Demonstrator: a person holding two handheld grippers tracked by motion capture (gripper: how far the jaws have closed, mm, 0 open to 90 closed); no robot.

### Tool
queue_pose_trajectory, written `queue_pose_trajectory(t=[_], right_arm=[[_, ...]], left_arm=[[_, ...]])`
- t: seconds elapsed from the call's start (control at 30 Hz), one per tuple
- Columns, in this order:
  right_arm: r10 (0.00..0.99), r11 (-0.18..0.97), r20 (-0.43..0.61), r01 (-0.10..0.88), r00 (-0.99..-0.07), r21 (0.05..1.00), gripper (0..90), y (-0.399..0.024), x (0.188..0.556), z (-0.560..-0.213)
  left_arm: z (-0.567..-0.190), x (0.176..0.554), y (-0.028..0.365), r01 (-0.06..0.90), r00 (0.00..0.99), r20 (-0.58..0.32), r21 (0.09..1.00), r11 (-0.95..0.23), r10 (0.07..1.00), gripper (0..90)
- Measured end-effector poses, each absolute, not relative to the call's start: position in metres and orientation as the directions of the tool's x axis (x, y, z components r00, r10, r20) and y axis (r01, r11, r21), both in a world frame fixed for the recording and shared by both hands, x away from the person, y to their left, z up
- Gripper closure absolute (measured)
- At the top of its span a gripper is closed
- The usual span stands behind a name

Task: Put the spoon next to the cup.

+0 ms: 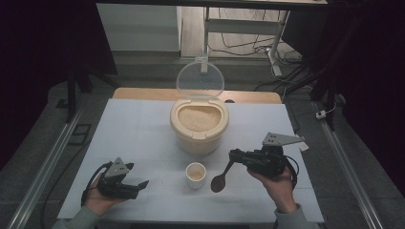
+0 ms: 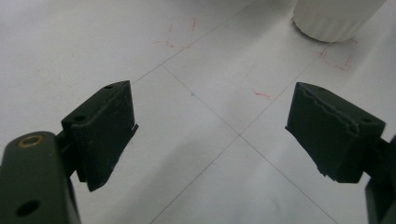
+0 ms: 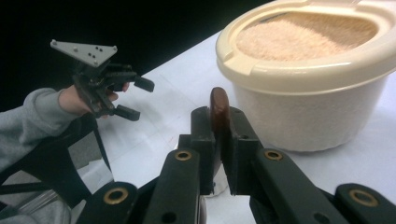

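Right gripper (image 3: 219,140), fingers clamped on the handle of a light, stiff, smooth brown spoon (image 1: 220,180) near the worktop's near edge beside the small cup (image 1: 195,174); left gripper (image 1: 125,183) fingers wide, empty.

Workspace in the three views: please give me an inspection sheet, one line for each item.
Surface: white sheet with thin grid lines and red marks.
Job's things: open rice container, lid up; small cup; brown spoon, bowl beside the cup.
Clutter: nothing seen.
Grippers: left gripper open, empty; right gripper shut on the spoon handle.
Cables: one trails from each gripper; more on the floor behind.
Surroundings: dark room, desk legs behind.
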State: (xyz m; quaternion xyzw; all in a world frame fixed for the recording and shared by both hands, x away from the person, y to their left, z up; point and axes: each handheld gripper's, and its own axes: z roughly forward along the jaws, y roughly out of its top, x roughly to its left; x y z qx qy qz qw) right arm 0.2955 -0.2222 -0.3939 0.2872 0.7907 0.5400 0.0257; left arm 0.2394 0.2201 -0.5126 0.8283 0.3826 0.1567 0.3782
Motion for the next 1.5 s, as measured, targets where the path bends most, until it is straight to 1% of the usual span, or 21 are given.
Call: queue_pose_trajectory(t=[0.2, 0.5, 0.6, 0.77, 0.93, 1.03, 1.1, 1.4, 1.43, 1.5], right_arm=[[0.47, 0.305, 0.288, 0.46, -0.834, 0.834, 83.4, -0.212, 0.299, -0.406], [0.468, 0.354, 0.327, 0.513, -0.821, 0.782, 83.3, -0.205, 0.309, -0.427], [0.474, 0.341, 0.343, 0.528, -0.811, 0.778, 82.9, -0.206, 0.313, -0.432], [0.516, 0.341, 0.309, 0.523, -0.799, 0.781, 79.5, -0.208, 0.319, -0.438], [0.577, 0.352, 0.244, 0.507, -0.78, 0.787, 73.3, -0.209, 0.33, -0.45], [0.601, 0.344, 0.232, 0.51, -0.765, 0.788, 70.3, -0.211, 0.336, -0.46], [0.625, 0.351, 0.205, 0.506, -0.753, 0.788, 67.8, -0.211, 0.339, -0.466], [0.697, 0.365, 0.16, 0.538, -0.699, 0.76, 58.3, -0.213, 0.351, -0.49], [0.698, 0.351, 0.173, 0.543, -0.695, 0.763, 57.8, -0.213, 0.352, -0.493], [0.709, 0.364, 0.159, 0.55, -0.687, 0.752, 54.8, -0.212, 0.355, -0.497]], left_arm=[[-0.513, 0.239, 0.22, 0.514, 0.659, -0.028, 0.746, -0.423, 0.751, 14.9], [-0.513, 0.239, 0.22, 0.514, 0.663, -0.027, 0.743, -0.429, 0.748, 14.9], [-0.513, 0.239, 0.219, 0.514, 0.664, -0.026, 0.742, -0.431, 0.747, 14.9], [-0.513, 0.239, 0.218, 0.514, 0.664, -0.023, 0.74, -0.434, 0.747, 14.9], [-0.514, 0.239, 0.218, 0.515, 0.665, -0.022, 0.738, -0.437, 0.746, 14.9], [-0.514, 0.239, 0.218, 0.515, 0.664, -0.022, 0.738, -0.435, 0.748, 15.0], [-0.514, 0.239, 0.218, 0.515, 0.665, -0.022, 0.738, -0.436, 0.747, 15.0], [-0.514, 0.239, 0.218, 0.515, 0.664, -0.021, 0.738, -0.437, 0.748, 14.9], [-0.514, 0.239, 0.218, 0.515, 0.664, -0.021, 0.738, -0.436, 0.748, 14.9], [-0.513, 0.239, 0.218, 0.515, 0.663, -0.022, 0.739, -0.435, 0.748, 15.0]])
